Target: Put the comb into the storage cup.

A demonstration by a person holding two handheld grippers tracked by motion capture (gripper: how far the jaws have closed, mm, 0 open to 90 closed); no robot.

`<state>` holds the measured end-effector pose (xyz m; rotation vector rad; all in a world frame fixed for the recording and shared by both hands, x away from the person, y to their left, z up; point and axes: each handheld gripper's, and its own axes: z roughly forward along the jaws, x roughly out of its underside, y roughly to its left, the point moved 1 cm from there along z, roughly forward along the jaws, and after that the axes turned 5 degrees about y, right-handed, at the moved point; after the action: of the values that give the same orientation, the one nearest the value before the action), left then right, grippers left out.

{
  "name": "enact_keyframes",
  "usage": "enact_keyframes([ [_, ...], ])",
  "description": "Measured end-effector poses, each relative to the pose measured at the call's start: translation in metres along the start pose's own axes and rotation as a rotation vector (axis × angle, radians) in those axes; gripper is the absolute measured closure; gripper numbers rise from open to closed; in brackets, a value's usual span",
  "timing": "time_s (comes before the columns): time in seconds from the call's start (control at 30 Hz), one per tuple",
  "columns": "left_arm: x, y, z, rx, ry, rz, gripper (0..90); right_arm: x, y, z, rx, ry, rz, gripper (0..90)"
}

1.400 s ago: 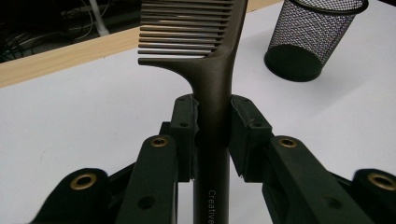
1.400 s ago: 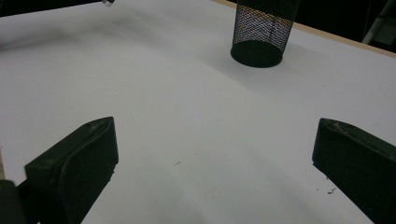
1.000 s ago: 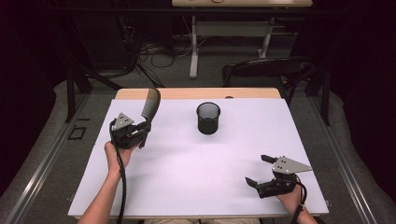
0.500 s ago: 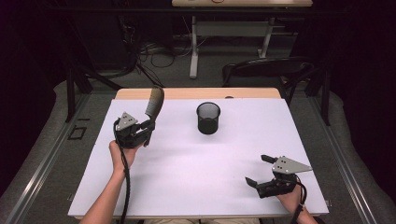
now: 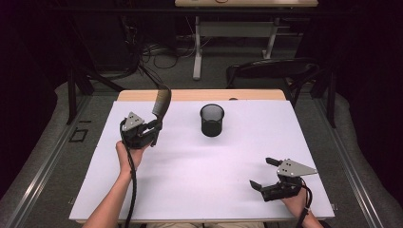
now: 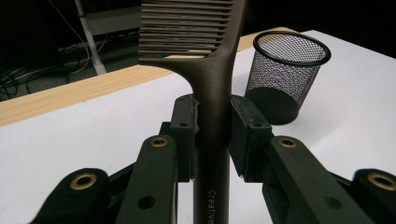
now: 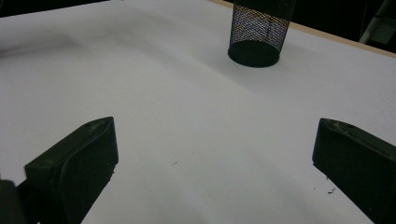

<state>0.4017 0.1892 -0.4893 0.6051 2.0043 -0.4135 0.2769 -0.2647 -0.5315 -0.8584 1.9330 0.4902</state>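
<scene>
The tabletop (image 5: 190, 190), a wide white sheet over a wooden board whose far edge shows bare, carries little. Beyond it the dim room holds a chair, desk legs and loose cables on a grey floor.

On the white surface stands a black mesh cup (image 5: 212, 120), upright and empty as far as can be seen, toward the far middle. Left of it and well apart, the left claw (image 5: 151, 130) is clenched on the handle of a dark wide-toothed comb (image 5: 161, 102), held upright above the surface with its teeth end up; in the left gripper view the jaws press the handle from both sides just below the teeth.

The right claw (image 5: 263, 173) sits low at the near right corner, jaws spread wide with nothing between them.

The likely step is dropping the comb into the cup. Doing it well means carrying the comb over the rim, keeping it near vertical, lowering the handle inside before releasing, so the light cup does not tip.
</scene>
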Motion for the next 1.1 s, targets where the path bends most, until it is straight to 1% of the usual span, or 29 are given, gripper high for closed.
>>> enact_keyframes([
  [0.2, -0.003, -0.002, 0.001, 0.002, -0.008, 0.003, 72.5, 0.0, 0.0, 0.0, 0.001, 0.001, 0.001, 0.0],
  [0.47, -0.006, -0.002, 0.002, 0.001, -0.015, -0.002, 72.5, 0.0, 0.0, 0.0, 0.002, 0.0, 0.002, 0.0],
  [0.8, -0.015, -0.004, 0.004, 0.006, -0.032, -0.004, 72.5, 0.0, 0.0, 0.0, 0.003, -0.002, 0.0, 0.0],
  [1.1, -0.018, -0.005, 0.008, 0.01, -0.031, -0.001, 72.6, 0.0, 0.0, 0.0, 0.003, -0.002, 0.002, 0.0],
])
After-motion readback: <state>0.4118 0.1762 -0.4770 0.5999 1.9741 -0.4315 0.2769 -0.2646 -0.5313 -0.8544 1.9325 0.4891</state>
